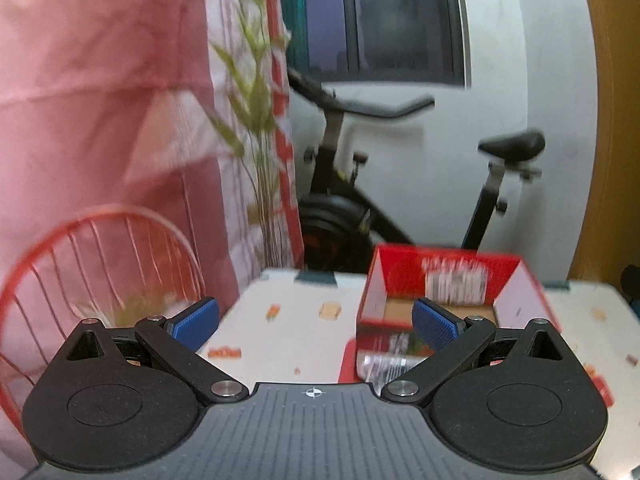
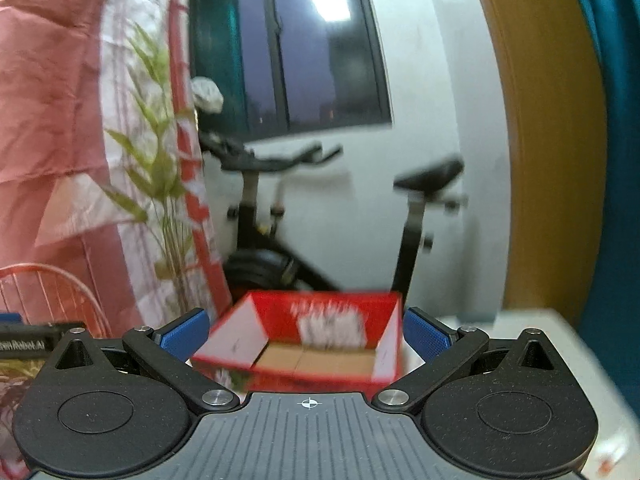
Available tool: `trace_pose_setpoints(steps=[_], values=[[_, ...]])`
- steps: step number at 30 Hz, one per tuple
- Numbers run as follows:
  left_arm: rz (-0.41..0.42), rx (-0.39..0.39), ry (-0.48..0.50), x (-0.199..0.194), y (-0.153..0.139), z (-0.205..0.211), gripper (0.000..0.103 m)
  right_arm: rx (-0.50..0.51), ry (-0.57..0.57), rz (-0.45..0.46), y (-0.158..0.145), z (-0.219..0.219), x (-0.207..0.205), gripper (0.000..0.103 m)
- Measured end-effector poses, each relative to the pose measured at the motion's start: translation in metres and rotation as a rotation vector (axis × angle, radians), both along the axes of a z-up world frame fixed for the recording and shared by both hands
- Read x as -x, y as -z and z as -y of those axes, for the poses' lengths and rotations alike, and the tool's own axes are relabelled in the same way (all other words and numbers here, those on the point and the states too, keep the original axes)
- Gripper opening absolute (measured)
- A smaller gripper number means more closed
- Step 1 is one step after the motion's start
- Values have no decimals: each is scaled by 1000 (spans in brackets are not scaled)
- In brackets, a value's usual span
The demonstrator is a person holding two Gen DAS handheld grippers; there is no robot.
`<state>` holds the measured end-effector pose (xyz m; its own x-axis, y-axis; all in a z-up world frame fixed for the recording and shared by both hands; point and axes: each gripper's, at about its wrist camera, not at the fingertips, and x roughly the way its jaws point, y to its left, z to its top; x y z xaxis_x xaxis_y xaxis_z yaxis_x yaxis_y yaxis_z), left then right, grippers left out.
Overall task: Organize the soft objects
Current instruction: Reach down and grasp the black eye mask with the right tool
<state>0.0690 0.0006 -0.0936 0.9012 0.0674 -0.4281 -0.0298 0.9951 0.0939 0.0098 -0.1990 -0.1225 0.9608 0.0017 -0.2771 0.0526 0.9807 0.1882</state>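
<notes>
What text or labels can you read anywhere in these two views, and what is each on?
"RobotAI", partly cut off at the start: on the black device at the left edge of the right wrist view.
White print inside the red box: too blurred to read.
Print on the red box's front in the left wrist view: too blurred to read.

An exercise bike stood at the far wall below a dark window — pink curtain, leafy plant and red wire chair to its left.

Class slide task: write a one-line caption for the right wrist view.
Open right claw faces an open, empty red cardboard box on a table, an exercise bike behind.
</notes>
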Motion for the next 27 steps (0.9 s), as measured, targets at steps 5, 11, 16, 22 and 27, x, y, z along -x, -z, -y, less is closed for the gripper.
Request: trace_pose_setpoints(steps=[5,11,16,22,27], values=[[-105,49,38,-27,49,-9,103,-28,24,-128,54,5,-26,103],[-117,47,85,-34,96,-10,102,-31,-1,-240,102,1,-45,103],[-143,54,132,-37,124,-7,91,-57,-25,-240,126,5,-48,103],[-168,108,188,-39,146,-1,72,-59,-50,-272,148,10,-49,84],[-166,141,216,-42,155,0,70,-39,-70,-265,160,9,-48,62]])
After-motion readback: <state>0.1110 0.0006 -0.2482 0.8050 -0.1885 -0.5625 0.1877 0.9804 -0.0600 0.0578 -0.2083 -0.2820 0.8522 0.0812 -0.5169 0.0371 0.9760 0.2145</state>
